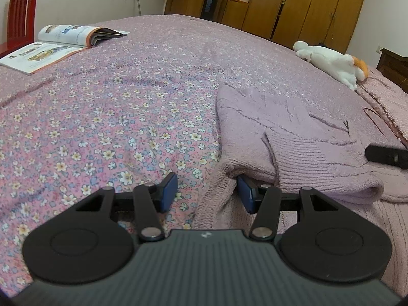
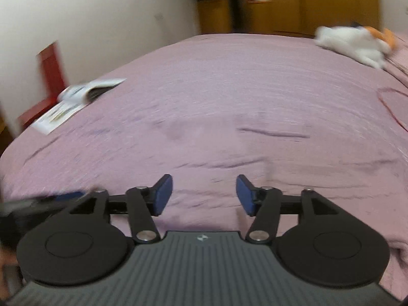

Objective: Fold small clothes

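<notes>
We judge the soft, limp knit sweater (image 1: pixel 293 137) best pinched at its ribbed hem, with our left tool (image 1: pixel 206 193) and right tool (image 2: pixel 204 195) both released.

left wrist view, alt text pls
The left claw stands open at the edge of a lilac knit sweater lying on a floral bedspread. Behind lie an open magazine and a white plush toy.

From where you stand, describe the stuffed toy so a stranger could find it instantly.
Start at the wide bed with its pink floral cover and look to its far right side, beyond the lilac knitted sweater. The stuffed toy lies there. It is the only fluffy white thing, with an orange patch at one end.
</notes>
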The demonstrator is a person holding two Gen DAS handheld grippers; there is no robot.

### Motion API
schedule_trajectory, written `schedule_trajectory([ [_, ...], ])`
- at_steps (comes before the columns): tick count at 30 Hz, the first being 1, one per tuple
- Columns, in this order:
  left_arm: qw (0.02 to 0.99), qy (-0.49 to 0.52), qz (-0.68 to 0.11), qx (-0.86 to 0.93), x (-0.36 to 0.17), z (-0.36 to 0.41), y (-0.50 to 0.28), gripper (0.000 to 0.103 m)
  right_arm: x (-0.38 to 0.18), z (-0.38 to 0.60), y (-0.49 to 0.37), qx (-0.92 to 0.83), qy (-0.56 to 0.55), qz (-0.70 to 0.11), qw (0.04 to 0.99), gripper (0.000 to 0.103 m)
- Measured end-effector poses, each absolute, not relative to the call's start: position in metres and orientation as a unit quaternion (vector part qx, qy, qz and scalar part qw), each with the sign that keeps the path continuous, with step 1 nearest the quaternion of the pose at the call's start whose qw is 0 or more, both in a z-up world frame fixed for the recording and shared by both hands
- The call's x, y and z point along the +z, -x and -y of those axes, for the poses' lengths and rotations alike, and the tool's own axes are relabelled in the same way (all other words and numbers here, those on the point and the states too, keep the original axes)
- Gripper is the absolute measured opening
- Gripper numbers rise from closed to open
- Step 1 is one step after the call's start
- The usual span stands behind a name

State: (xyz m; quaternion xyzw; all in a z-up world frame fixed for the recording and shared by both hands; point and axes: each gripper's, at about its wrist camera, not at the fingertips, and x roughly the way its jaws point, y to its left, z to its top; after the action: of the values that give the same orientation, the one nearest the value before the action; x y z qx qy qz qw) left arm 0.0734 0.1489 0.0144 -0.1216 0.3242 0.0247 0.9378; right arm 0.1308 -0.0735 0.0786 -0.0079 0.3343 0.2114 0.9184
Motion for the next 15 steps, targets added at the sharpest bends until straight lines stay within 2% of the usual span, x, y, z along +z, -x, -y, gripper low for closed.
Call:
schedule_trajectory([
  [5, 0.937, 0.129, -0.323, 0.022, 0.014, -0.151, -0.072, 0.054, 0.060, 0.036, -0.118, 0.243, 0.107, -0.332, 0.905, 0.068],
  [14, 0.937, 0.131, -0.323, 0.022, 0.014, -0.152, -0.072, 0.054, 0.038, -0.006, -0.112, 0.271, 0.199, -0.305, 0.891, 0.068],
  [15, 0.937, 0.132, -0.323, 0.021, 0.014, -0.152, -0.072, 0.054, 0.037, -0.007, -0.112, 0.266, 0.204, -0.300, 0.893, 0.064],
])
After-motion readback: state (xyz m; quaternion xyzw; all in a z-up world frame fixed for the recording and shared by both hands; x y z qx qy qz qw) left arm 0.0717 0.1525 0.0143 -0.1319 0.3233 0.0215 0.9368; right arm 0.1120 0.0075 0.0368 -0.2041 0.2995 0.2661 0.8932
